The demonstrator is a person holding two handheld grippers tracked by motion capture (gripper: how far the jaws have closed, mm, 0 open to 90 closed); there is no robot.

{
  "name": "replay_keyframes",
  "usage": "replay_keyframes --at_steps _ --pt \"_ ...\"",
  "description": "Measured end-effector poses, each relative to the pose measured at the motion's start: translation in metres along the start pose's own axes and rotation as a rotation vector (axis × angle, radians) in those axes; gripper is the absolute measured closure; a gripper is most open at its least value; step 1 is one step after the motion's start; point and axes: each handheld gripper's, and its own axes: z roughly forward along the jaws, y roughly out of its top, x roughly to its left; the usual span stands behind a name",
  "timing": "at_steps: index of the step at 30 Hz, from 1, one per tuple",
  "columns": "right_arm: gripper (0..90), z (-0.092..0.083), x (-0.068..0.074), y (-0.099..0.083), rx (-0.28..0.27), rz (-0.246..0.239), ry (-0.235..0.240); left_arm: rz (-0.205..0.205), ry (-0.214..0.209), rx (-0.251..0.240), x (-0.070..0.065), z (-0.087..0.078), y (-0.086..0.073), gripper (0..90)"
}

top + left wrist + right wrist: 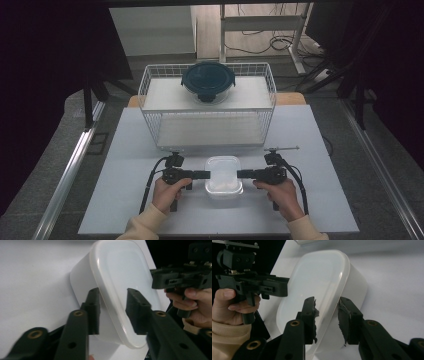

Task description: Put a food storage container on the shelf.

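A translucent white lidded container [223, 174] sits on the white table near the front edge, between my two grippers. My left gripper [207, 174] points in at its left side, my right gripper [239, 174] at its right side. In the left gripper view the container [120, 270] has its lid rim running between the jaws of the left gripper [113, 302], one jaw by the wall and one over the lid, with small gaps showing. The right gripper view has the container [319, 277] straddled the same way by the right gripper [326, 310], whose pads are frayed.
A white wire basket [210, 127] stands behind the container, across the middle of the table. On its upper shelf rests a round glass container with a dark blue lid [208, 80]. The white table top [125, 200] ends close in front of the hands.
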Motion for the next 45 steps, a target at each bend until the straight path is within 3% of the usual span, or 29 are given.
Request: replay_keyframes --at_steps 4,12,25,45 --pt "72.5 -0.004 0.004 -0.001 -0.010 0.001 0.017 0.009 -0.002 -0.025 -0.003 -0.006 0.000 72.0" --pt "79.9 -0.014 0.012 -0.002 -0.037 -0.047 0.024 0.047 0.001 -0.053 -0.011 -0.014 -0.002 78.3" --pt "80.0 -0.028 0.031 0.001 -0.073 -0.143 0.024 0.129 -0.004 -0.088 -0.030 -0.031 0.000 78.9" --pt "79.9 -0.044 0.057 0.004 -0.109 -0.235 0.011 0.198 -0.013 -0.135 -0.051 -0.050 0.000 79.0"
